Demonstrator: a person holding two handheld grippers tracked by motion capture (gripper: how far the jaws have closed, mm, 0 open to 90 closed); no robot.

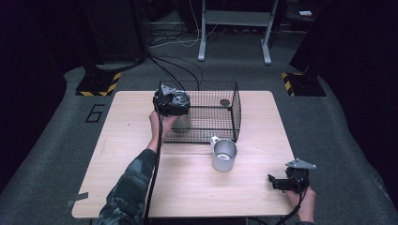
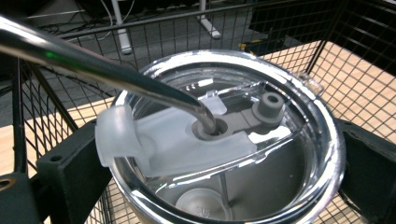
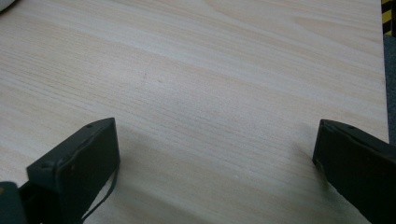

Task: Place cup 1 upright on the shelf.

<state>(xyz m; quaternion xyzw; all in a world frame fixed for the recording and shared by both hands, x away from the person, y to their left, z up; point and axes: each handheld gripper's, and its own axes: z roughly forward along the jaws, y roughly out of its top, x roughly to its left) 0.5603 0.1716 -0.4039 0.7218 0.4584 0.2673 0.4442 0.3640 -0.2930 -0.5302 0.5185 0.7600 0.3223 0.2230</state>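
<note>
A steel tumbler [image 2: 280,186] with a clear lid [image 2: 261,88] and a bent metal straw [image 2: 107,70] stands upright at the near left corner of the black wire basket [image 1: 234,112]. My left gripper [image 1: 171,103] is over that corner and shut on the tumbler [image 1: 181,123]. In the left gripper view its black jaws press the tumbler's two sides, with the left gripper [image 2: 219,168] centred on it. My right gripper [image 1: 278,183] rests low at the table's near right corner. Its jaws stand wide apart in the right gripper view, and the right gripper [image 3: 215,158] holds nothing.
A metal mug [image 1: 224,155] with a handle stands on the wooden table [image 1: 141,187] just in front of the basket. A small dark round thing [image 1: 225,102] lies on the basket's floor at the back right. The basket's wire walls [image 2: 355,60] surround the tumbler closely.
</note>
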